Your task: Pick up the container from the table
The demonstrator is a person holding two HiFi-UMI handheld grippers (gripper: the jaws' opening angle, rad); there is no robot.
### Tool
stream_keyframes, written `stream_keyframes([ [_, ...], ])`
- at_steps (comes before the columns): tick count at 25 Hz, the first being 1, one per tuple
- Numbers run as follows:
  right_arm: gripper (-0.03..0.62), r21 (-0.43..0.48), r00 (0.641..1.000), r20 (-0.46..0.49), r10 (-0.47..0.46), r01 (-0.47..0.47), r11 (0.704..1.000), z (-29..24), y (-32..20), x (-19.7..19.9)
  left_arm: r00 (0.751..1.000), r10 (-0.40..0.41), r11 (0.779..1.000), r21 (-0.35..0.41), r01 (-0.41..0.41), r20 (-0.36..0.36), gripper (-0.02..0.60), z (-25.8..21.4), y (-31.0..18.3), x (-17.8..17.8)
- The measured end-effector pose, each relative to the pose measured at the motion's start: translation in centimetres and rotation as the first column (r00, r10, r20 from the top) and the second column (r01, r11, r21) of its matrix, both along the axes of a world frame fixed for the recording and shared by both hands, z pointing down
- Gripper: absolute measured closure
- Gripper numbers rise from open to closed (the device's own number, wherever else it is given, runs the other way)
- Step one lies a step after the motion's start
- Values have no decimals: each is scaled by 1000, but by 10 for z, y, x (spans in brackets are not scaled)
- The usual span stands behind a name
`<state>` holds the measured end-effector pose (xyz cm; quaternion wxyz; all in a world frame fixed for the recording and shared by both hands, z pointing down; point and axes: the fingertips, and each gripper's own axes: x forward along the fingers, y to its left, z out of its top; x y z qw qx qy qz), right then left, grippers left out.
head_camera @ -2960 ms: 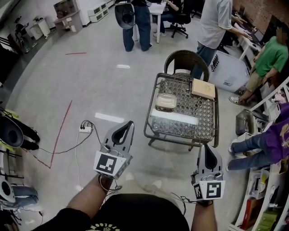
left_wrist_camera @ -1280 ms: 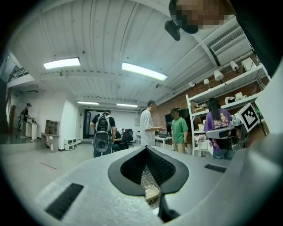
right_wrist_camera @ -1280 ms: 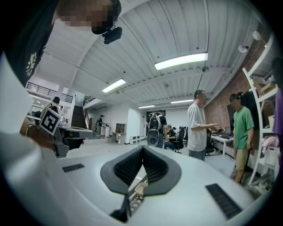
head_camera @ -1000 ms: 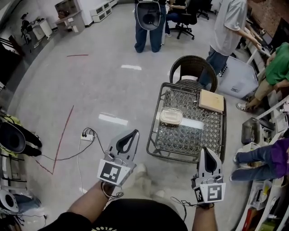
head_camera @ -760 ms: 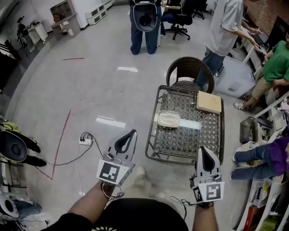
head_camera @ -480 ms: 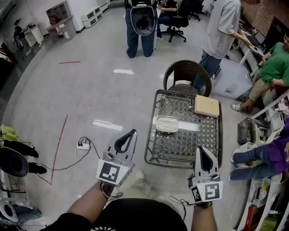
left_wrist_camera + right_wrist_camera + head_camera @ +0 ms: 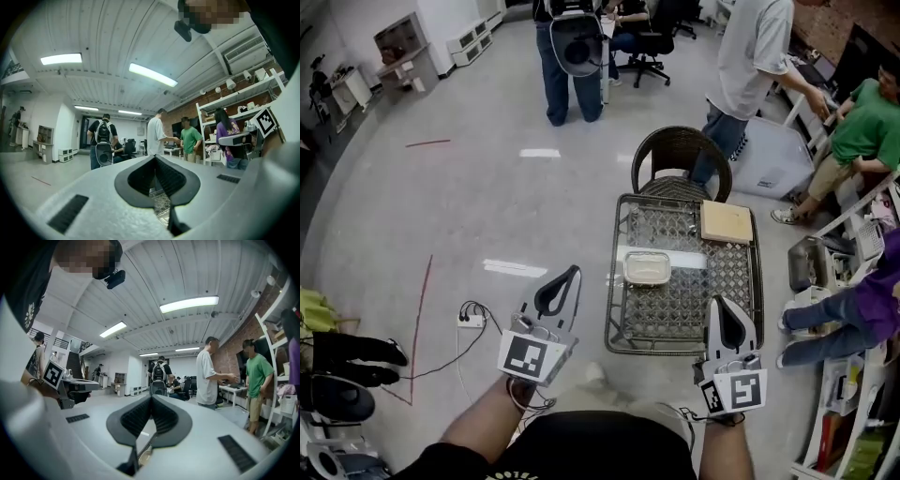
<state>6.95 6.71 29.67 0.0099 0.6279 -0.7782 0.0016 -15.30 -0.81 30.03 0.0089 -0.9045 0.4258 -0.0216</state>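
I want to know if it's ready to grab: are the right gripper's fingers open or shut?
Shut: on the right gripper the fingers meet, nothing between them.

overall: bright, even indoor light in all three views, nothing murky
source: long ceiling strip lights (image 7: 152,75), visible overhead in both gripper views and blown out to plain white
glare: in the head view the glossy floor (image 7: 487,206) bounces those lights back as white streaks, and there's a bright band across the table (image 7: 689,259)
shadows: soft and faint, no hard edges anywhere
distortion: heavy fisheye, the head view bends the room at its edges, and both gripper views have black rounded corners
focus: left gripper (image 7: 156,159) and right gripper (image 7: 151,399) look soft up close, the room behind is sharper
blur: no obvious motion smear
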Motion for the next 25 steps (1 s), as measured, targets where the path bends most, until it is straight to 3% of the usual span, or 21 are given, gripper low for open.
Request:
stream_keyframes([
  [10,583,-18,1000,-21,10,-10,1000,0,-20,15,999,22,1000,-20,-22,-31,572,7,-31,16],
  [25,583,-31,999,-6,-46,46,998,8,-74,71,999,-48,997,-58,47,-3,572,18,-77,68],
])
